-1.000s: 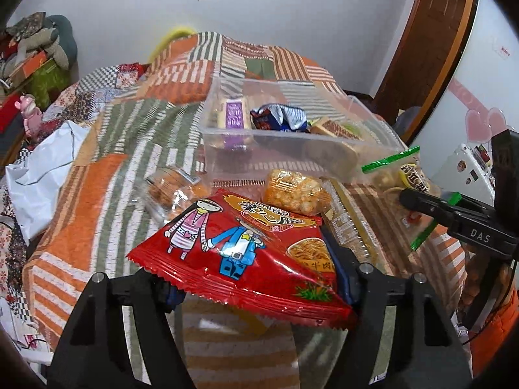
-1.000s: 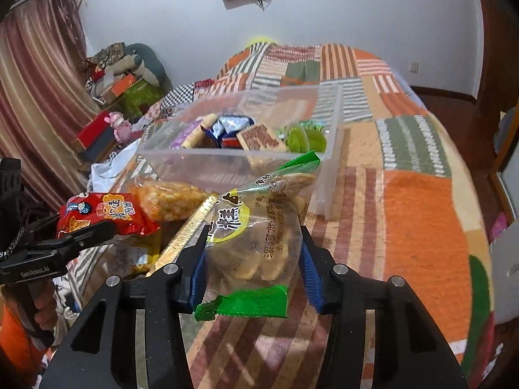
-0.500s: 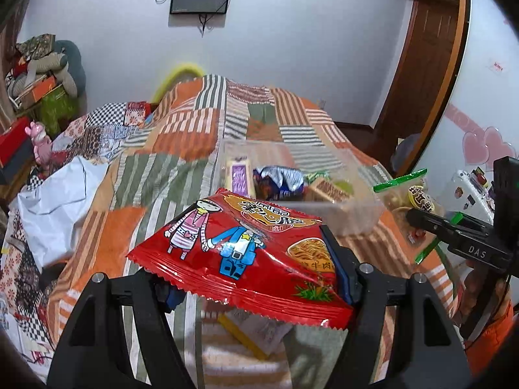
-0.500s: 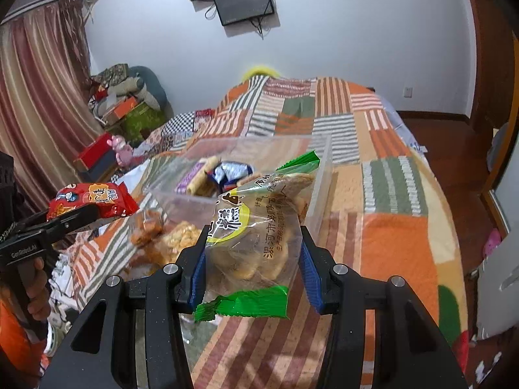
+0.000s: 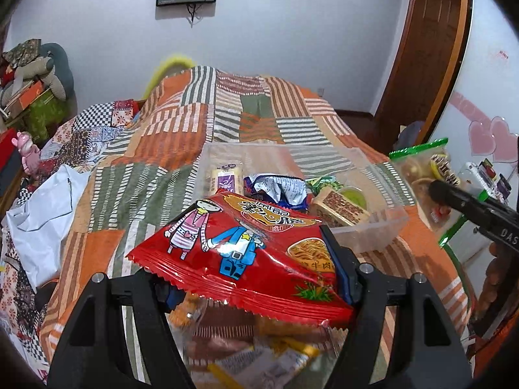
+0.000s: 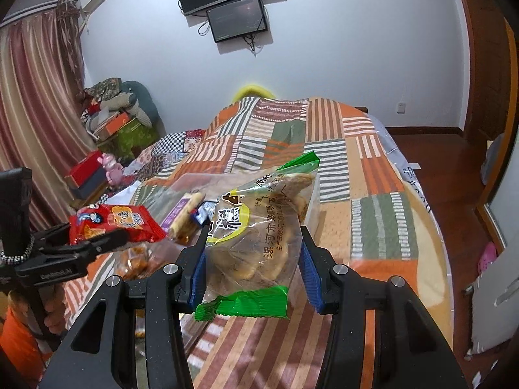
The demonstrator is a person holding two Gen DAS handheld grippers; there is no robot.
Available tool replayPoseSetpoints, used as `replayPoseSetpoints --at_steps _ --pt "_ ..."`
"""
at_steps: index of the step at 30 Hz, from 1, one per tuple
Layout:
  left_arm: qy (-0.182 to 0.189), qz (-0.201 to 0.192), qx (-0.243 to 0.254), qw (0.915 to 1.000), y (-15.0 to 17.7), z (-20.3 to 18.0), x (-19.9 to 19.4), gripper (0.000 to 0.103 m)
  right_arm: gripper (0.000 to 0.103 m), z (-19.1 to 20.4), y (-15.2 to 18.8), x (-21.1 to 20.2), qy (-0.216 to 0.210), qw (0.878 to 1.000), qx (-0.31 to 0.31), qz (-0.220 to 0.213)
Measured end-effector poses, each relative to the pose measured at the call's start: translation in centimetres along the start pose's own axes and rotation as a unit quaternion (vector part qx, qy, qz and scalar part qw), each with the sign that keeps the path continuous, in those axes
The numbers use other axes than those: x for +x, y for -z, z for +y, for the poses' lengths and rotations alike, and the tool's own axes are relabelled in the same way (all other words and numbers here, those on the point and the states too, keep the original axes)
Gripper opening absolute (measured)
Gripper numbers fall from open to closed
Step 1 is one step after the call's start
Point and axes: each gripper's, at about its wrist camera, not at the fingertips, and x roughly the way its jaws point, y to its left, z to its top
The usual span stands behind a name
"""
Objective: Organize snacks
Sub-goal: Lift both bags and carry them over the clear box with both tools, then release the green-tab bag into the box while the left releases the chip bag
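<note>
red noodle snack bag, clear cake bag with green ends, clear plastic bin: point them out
red noodle snack bag (image 5: 240, 243), left wrist view, printed front
clear cake bag (image 6: 256, 243), right wrist view, clear middle
clear plastic bin (image 5: 369, 230), left wrist view, near wall

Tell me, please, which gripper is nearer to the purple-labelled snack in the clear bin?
Left, probably. The left gripper, holding the red packet, hangs just short of the purple-labelled snack; the right gripper sits further off.

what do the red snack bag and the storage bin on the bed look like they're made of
Red snack bag: glossy printed plastic film, apparently; it shows glare, crinkles and a serrated edge. Storage bin: clear rigid plastic, likely; the quilt's stripes show through its straight walls.
</note>
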Motion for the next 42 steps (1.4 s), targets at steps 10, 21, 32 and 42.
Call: replayPoseSetpoints --at_steps 10,21,32,42 --pt "0.005 0.043 0.018 0.9989 -1.5 -0.2 5.3 0.070 0.046 -0.3 -1.5 2.2 0.005 1.000 0.001 -0.001" --pt "0.004 0.060 0.027 0.9978 -1.9 -0.6 8.8 0.070 0.046 -0.6 -2.5 5.3 0.019 1.000 -0.013 0.019" --pt "0.016 0.081 0.017 0.9964 -2.0 -0.9 11.0 0.070 0.046 -1.1 -2.6 7.6 0.025 0.998 -0.028 0.048" --pt "-0.001 0.079 0.025 0.9965 -1.8 -1.2 10.5 0.072 0.046 -0.7 -2.3 9.0 0.023 0.996 -0.051 0.072"
